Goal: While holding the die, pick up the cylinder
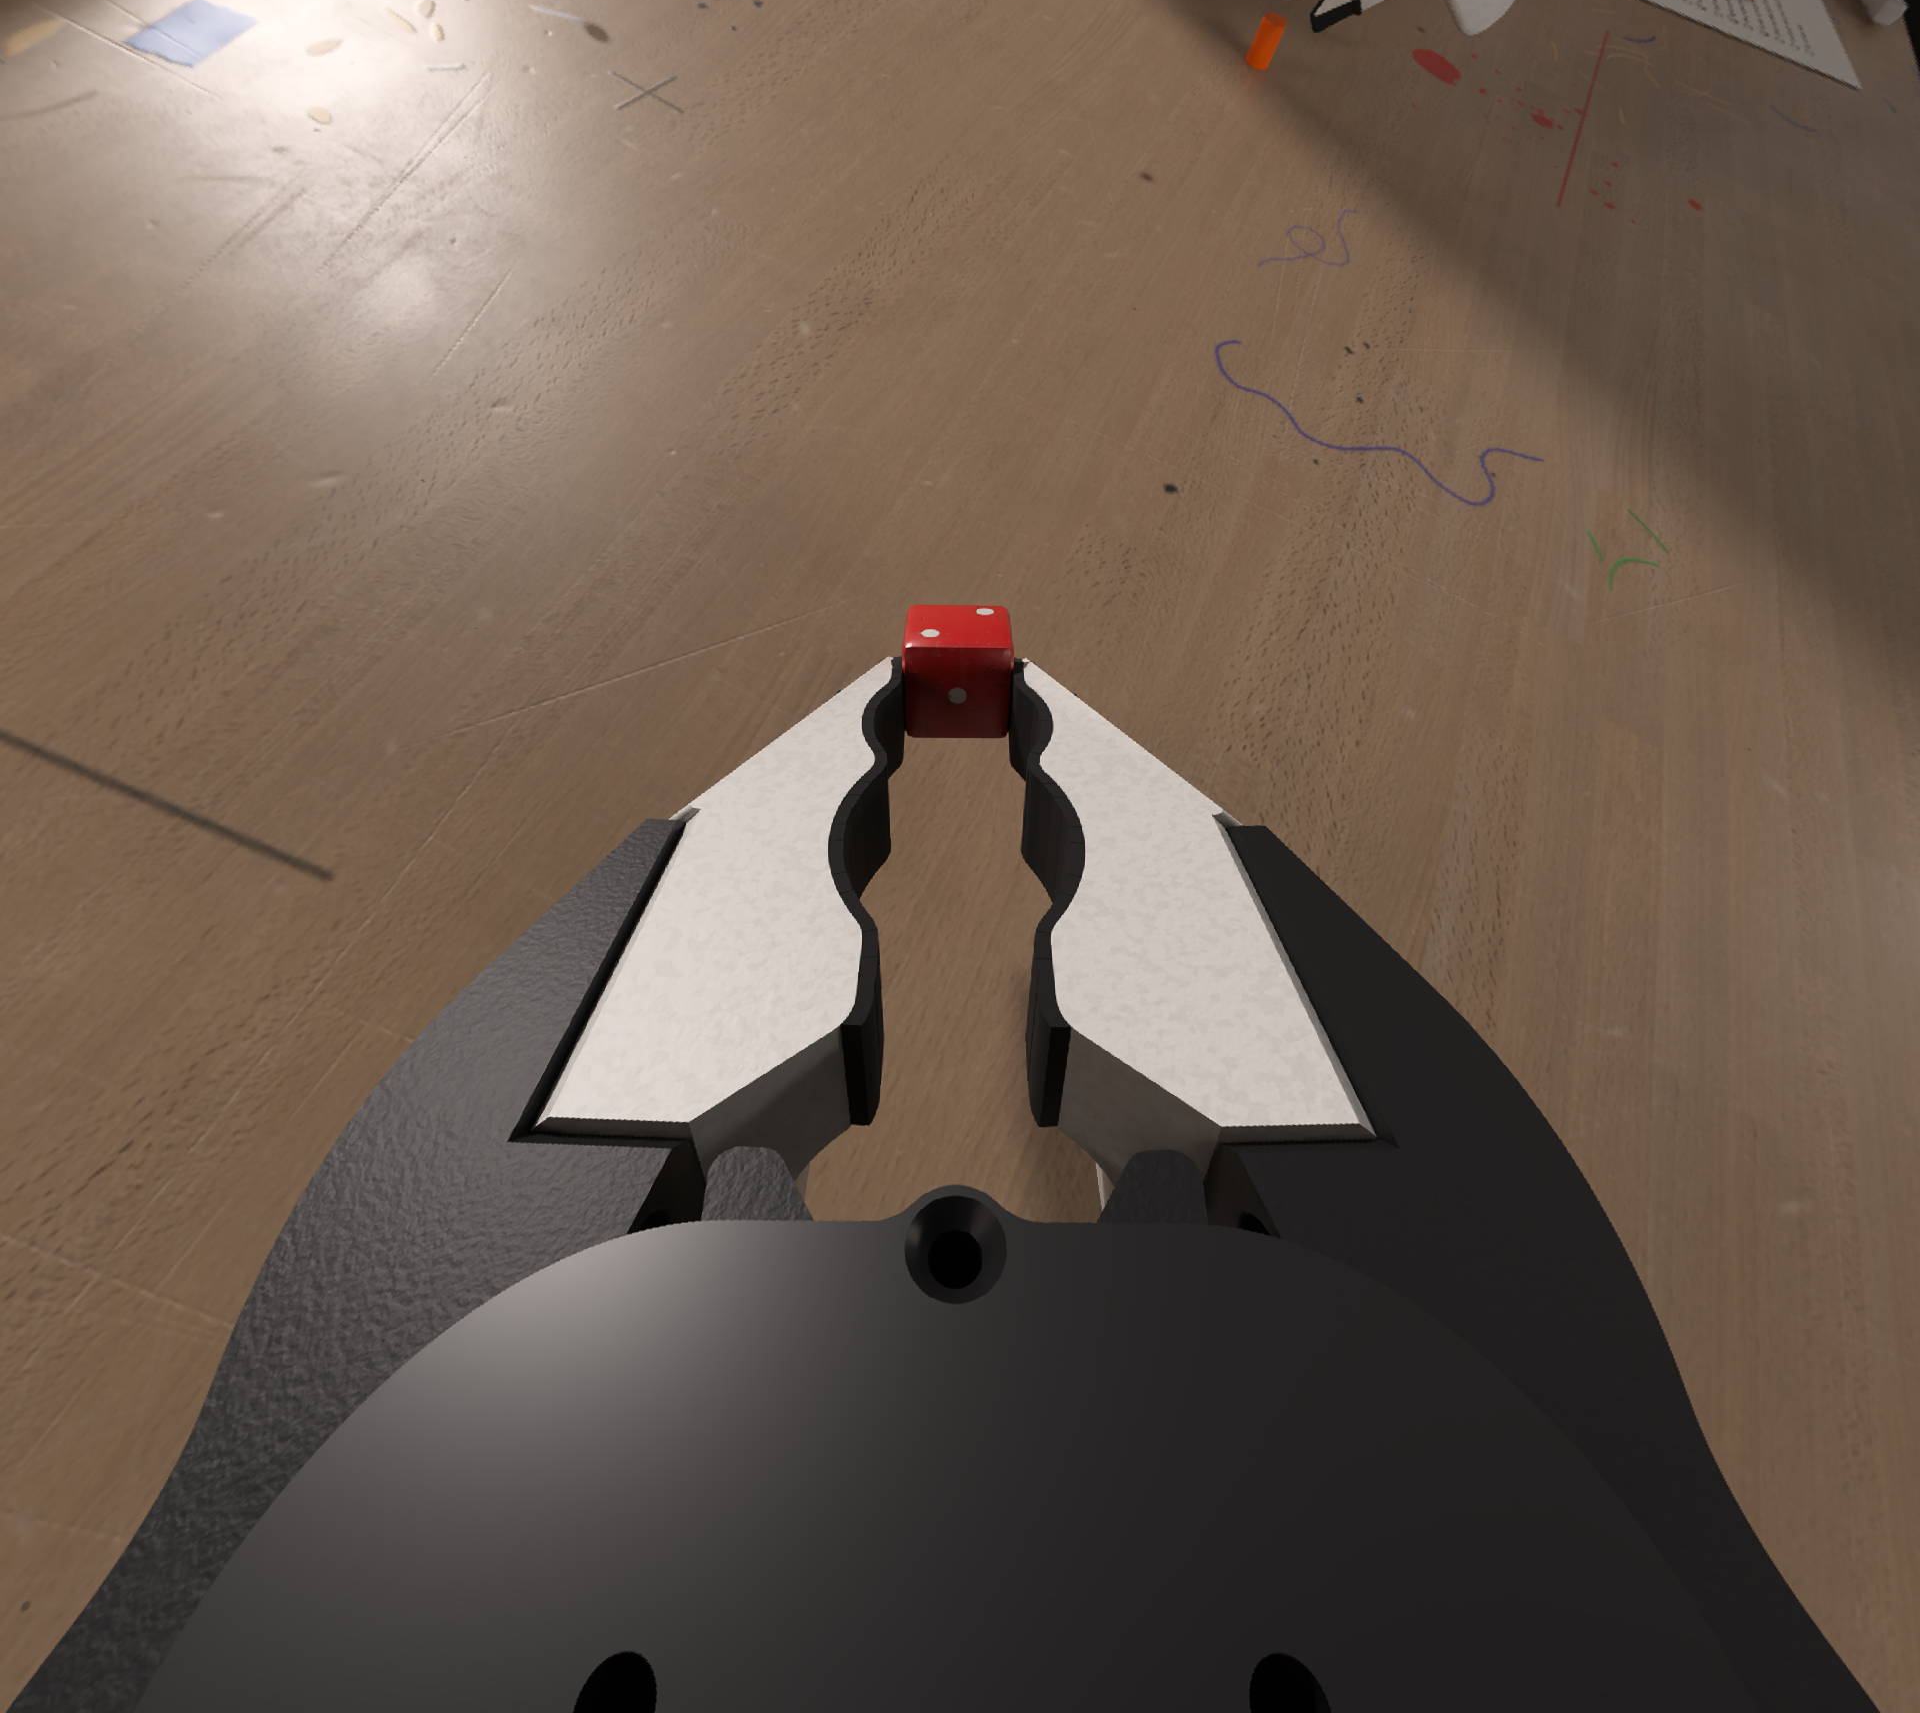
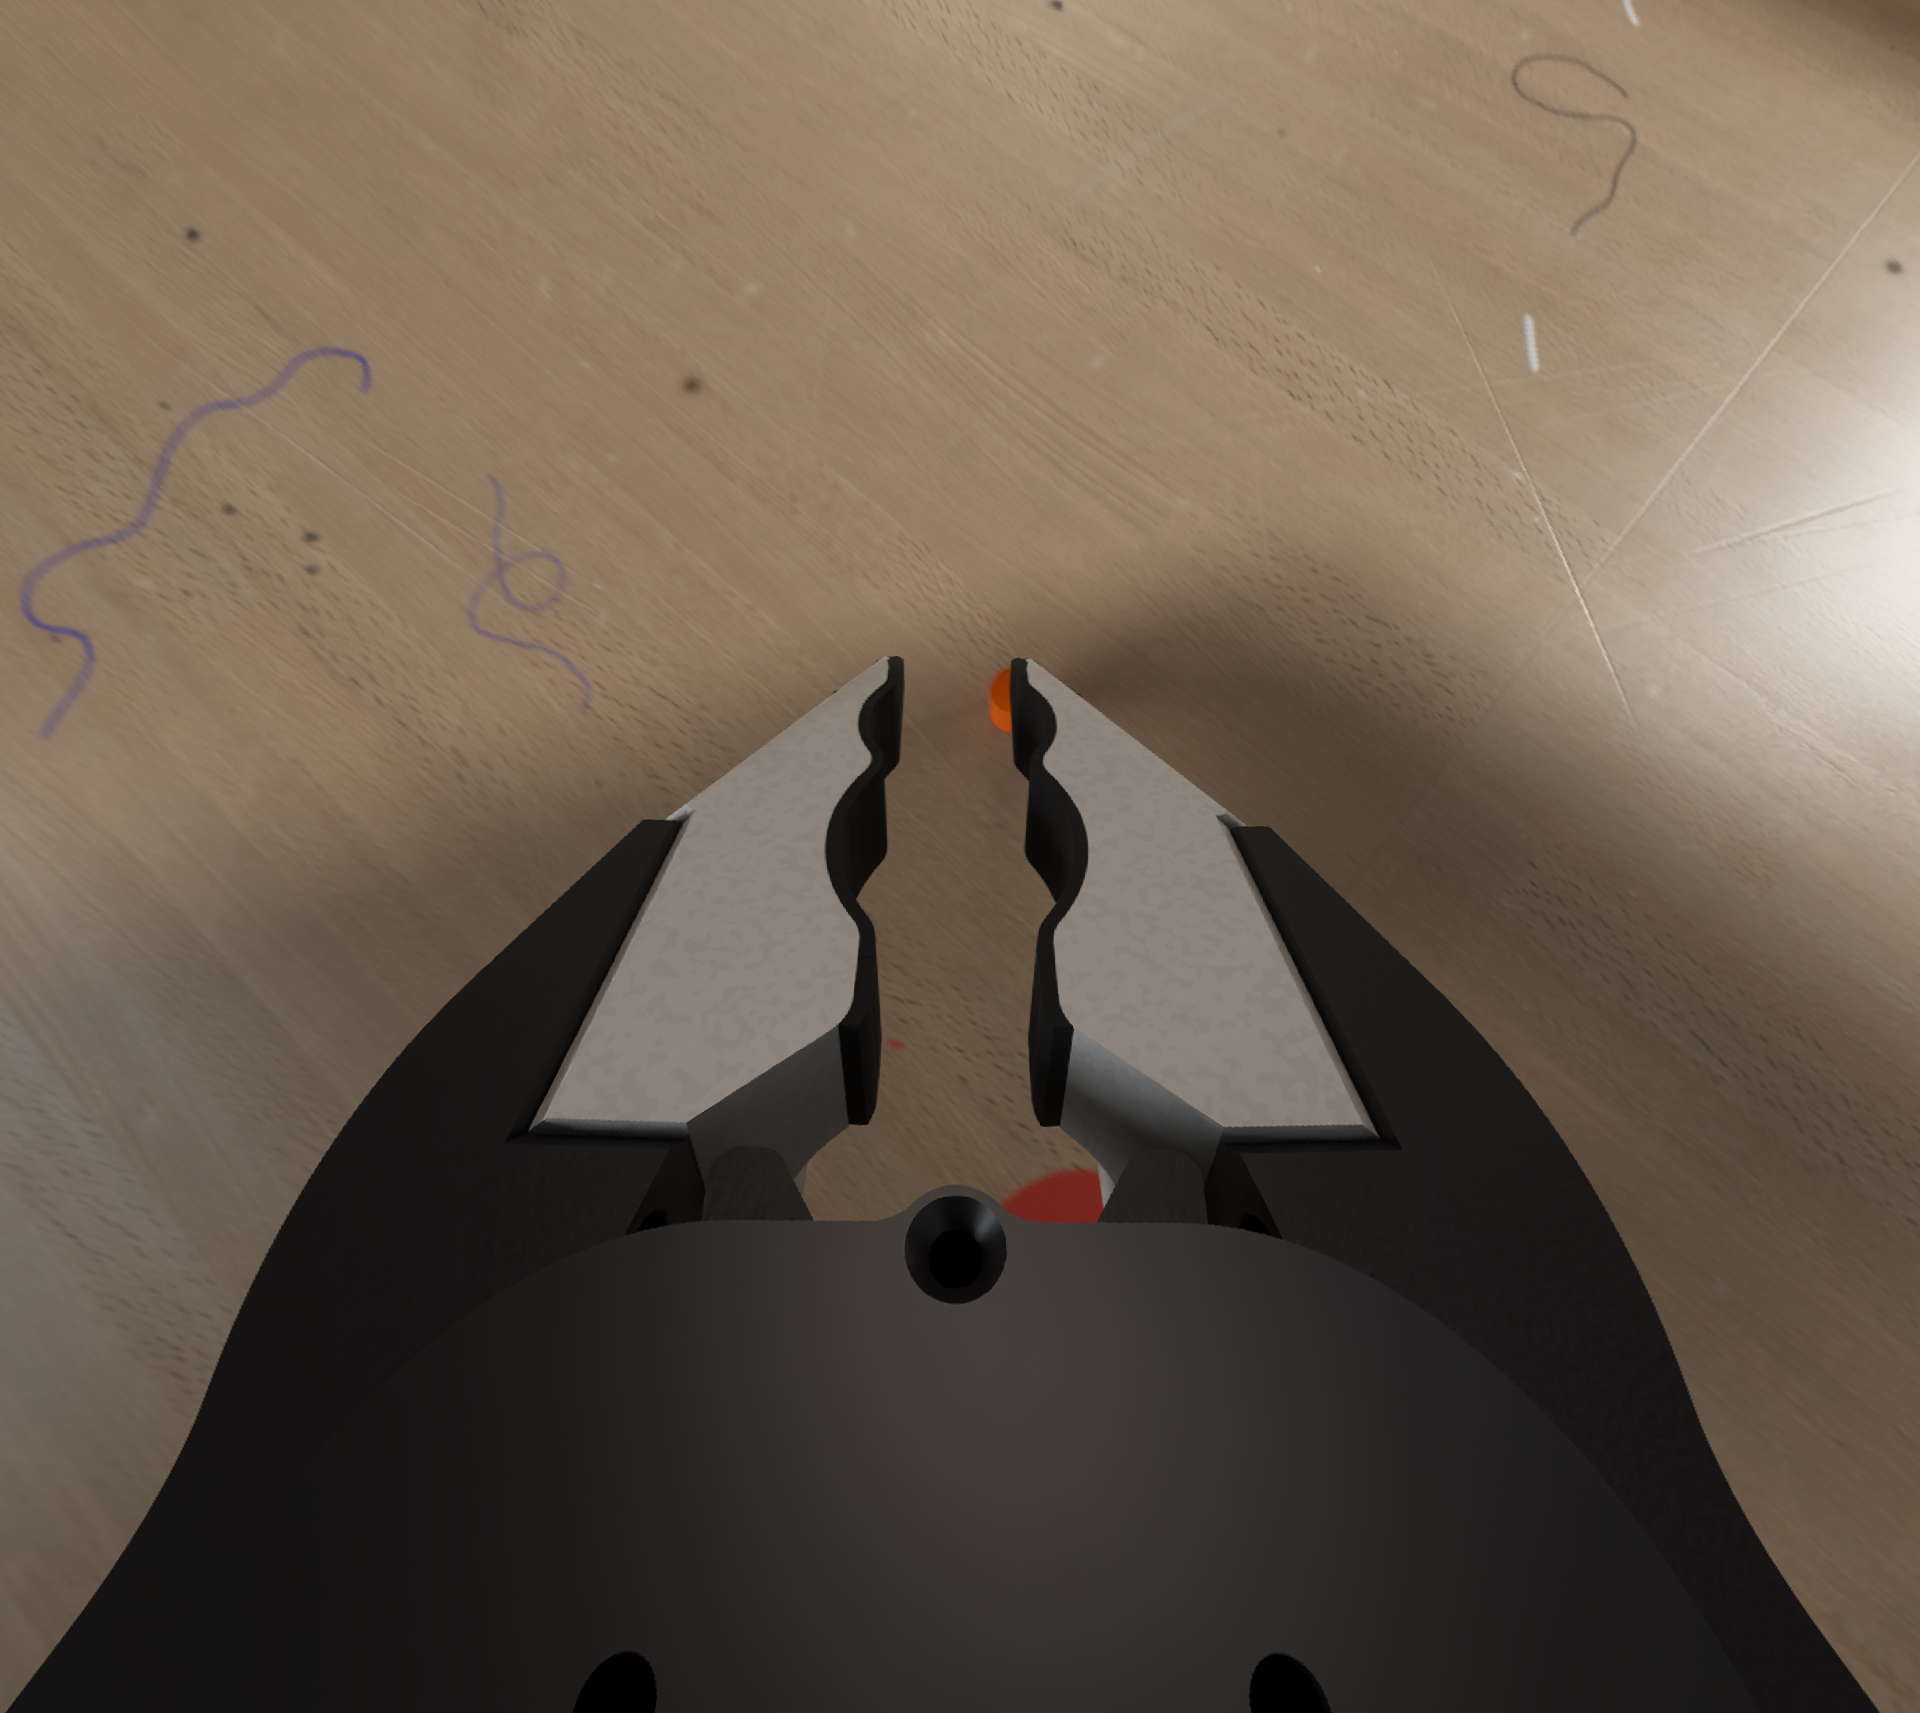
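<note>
Left jaws: left gripper (image 1: 957,664) pinches the red die (image 1: 956,671) at its fingertips, clear of the wooden table (image 1: 623,416).
Right jaws: right gripper (image 2: 957,664) narrowly parted, nothing between them.
Cylinder: orange cylinder (image 1: 1264,41) stands on the table, long axis nearly upright, leaning slightly; partly hidden beside the right gripper's tips.
Clutter: papers (image 1: 1714,16) far off.

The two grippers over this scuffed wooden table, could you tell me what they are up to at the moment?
The left gripper has its jaws shut on a red die, held at the fingertips above the wooden table. The right gripper, jaws open, is down by the small orange cylinder, which stands on the table. The cylinder peeks out just beside one fingertip and is not yet gripped.
</note>
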You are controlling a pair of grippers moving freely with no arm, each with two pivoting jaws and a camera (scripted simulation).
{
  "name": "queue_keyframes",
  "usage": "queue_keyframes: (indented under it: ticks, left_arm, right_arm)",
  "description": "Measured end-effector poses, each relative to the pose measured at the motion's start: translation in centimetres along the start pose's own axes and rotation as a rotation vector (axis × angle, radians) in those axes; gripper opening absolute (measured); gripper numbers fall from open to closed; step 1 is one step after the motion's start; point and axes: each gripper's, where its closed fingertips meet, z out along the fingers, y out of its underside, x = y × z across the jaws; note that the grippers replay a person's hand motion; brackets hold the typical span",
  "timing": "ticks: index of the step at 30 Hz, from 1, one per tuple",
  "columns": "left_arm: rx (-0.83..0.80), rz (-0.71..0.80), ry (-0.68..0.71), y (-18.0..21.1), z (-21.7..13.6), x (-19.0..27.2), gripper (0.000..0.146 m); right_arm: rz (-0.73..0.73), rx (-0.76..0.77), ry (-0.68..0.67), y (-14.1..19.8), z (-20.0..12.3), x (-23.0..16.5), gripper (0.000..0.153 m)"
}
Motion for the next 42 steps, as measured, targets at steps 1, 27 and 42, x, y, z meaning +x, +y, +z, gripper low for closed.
queue_keyframes:
  ticks: [1,27,42]
  left_arm:
    - [-0.005,-0.007,0.004,0.0,0.1,0.0,0.019]
    - [-0.011,0.015,-0.004,0.0,0.2,0.0,0.019]
    - [0.08,0.055,-0.012,-1.4,-0.7,0.5,0.019]
  right_arm:
    - [-0.007,-0.009,0.002,0.4,0.0,0.4,0.017]
    - [-0.109,0.046,-0.032,-2.6,1.1,-0.4,0.01]
    - [-0.248,0.263,-0.42,-13.0,8.9,-17.4,0.01]
